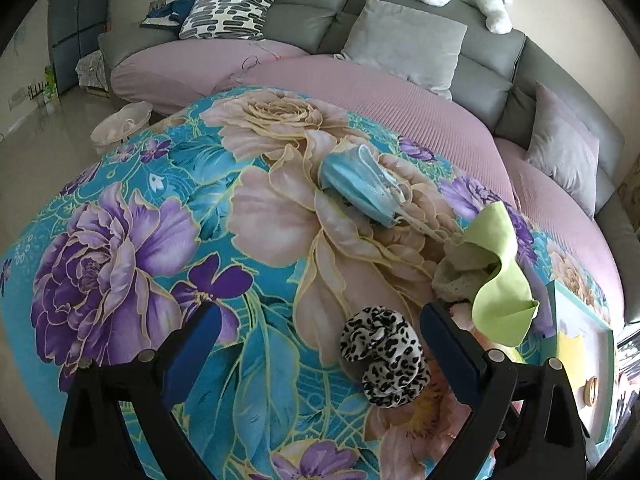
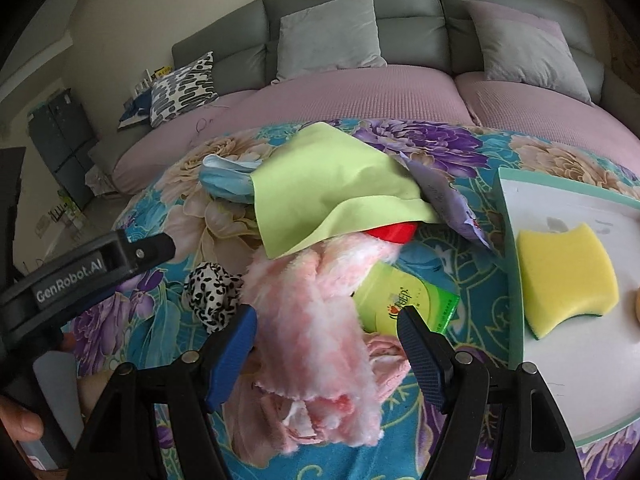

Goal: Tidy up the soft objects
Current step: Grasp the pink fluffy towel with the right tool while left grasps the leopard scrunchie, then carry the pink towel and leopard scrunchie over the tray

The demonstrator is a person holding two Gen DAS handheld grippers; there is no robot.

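While a grey sofa (image 1: 400, 20) with pink seat covers fills the background, a table under a floral cloth (image 1: 160, 208) takes the front of both views. On the right side of the cloth stands a white tray (image 2: 568, 380) with a green rim, and a yellow sponge (image 2: 566, 276) lies in it. A light green cloth (image 2: 332, 196) lies crumpled near the middle of the pile, partly over a blue face mask (image 2: 224, 184) and over a red thing whose shape I cannot tell. Under it a fluffy pink towel (image 2: 312, 320) stretches toward the right gripper (image 2: 328, 332), whose fingers stand wide apart on both sides of the towel without pressing it. Beside the towel lies a green packet (image 2: 404, 300). The left gripper (image 1: 320, 328) has its fingers also wide apart, and the small black-and-white scrunchie (image 1: 384, 360) lies between them, close to the right finger, not gripped.
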